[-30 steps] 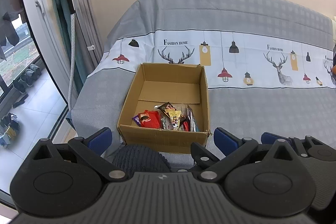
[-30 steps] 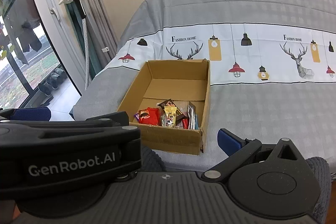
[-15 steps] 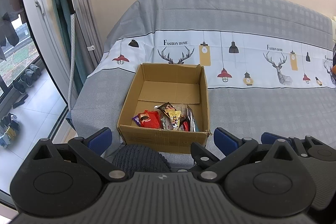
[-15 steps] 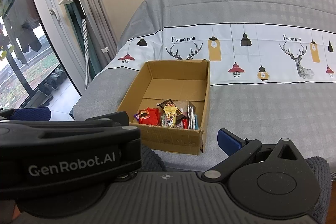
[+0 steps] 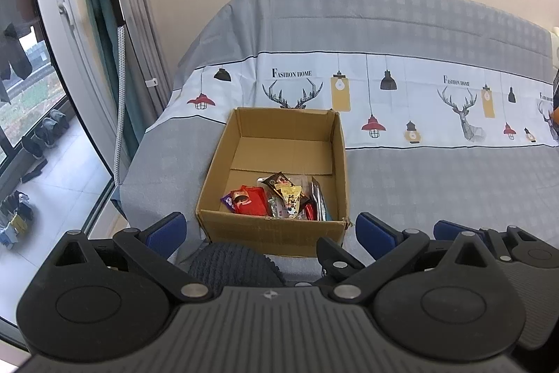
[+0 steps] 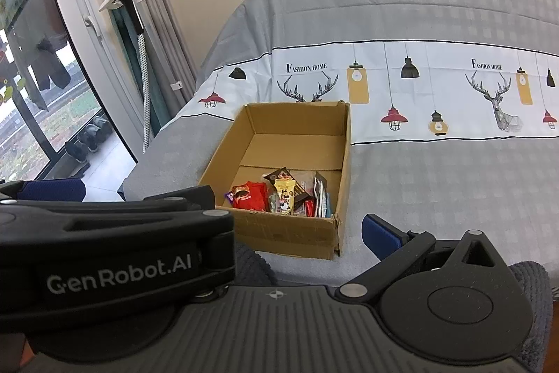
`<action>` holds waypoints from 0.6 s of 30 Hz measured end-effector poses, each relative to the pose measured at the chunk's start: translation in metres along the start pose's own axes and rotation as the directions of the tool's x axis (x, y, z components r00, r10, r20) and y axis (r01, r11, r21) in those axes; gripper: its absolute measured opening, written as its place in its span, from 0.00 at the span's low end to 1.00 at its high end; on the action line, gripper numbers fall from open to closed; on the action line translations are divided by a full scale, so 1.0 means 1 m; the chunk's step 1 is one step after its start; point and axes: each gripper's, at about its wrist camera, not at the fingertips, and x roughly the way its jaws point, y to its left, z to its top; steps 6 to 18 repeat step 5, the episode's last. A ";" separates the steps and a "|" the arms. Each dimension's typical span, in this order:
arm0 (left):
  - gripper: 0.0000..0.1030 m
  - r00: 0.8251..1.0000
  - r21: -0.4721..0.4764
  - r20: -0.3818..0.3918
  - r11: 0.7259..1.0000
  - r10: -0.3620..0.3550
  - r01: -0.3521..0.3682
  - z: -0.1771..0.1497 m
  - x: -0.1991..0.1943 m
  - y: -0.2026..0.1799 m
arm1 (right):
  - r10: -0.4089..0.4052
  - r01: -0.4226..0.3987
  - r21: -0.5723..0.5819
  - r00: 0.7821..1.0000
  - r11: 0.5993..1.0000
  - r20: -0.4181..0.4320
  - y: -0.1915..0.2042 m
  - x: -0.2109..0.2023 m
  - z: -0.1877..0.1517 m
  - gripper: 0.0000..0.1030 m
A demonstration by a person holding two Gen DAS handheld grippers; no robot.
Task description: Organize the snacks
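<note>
In near half of cardboard box (image 5: 276, 226), snack pile (image 5: 279, 198) lies dead ahead of L gripper (image 5: 270, 228); R gripper (image 6: 223, 208) sits right of box. Both grippers spread wide, holding 0.

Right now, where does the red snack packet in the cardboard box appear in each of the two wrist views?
Left wrist view: the red snack packet lies below centre, in the near left part of the cardboard box.
Right wrist view: the red snack packet lies near the middle, just right of the left gripper's black body.
Shared landmark: the deer antlers print just behind the box.
</note>
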 end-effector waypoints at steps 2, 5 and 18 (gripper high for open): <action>1.00 1.000 0.006 0.004 1.000 0.003 -0.003 0.000 0.000 0.001 | 0.000 0.000 0.003 1.000 1.000 -0.001 0.002 0.000 -0.001 0.99; 1.00 1.000 0.016 0.006 1.000 0.007 -0.007 0.000 0.002 0.001 | 0.005 -0.005 0.011 1.000 1.000 -0.003 0.002 0.001 -0.003 0.99; 1.00 1.000 0.016 0.006 1.000 0.007 -0.007 0.000 0.002 0.001 | 0.005 -0.005 0.011 1.000 1.000 -0.003 0.002 0.001 -0.003 0.99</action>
